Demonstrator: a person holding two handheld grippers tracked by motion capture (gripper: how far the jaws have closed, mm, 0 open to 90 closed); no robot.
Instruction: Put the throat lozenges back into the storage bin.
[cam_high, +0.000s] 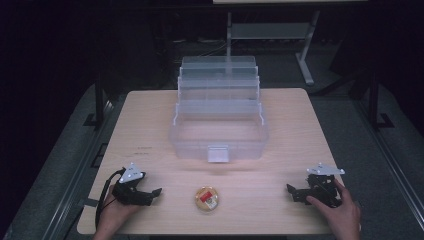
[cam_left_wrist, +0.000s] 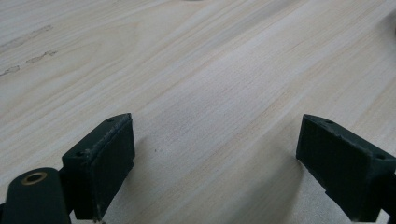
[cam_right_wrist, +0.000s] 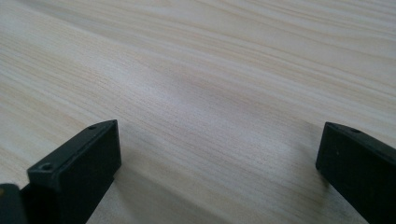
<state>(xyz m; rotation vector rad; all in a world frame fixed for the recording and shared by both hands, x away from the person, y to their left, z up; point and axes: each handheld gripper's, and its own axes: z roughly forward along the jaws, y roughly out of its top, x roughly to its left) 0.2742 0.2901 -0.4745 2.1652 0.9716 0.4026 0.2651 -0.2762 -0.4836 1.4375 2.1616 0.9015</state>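
High view counts one clear plastic box (cam_high: 218, 131), one small round container (cam_high: 207, 198) and two grippers on a pale wood table (cam_high: 150, 125). That box has stepped tiers folded back behind an open lower tray with a front latch, and it stands at the table's middle. Near the front edge, between the two grippers, lies the round container, yellowish with a red patch under a clear lid. Both the left gripper (cam_high: 156, 192) and the right gripper (cam_high: 291, 189) rest on the table with jaws spread wide, nothing between them.
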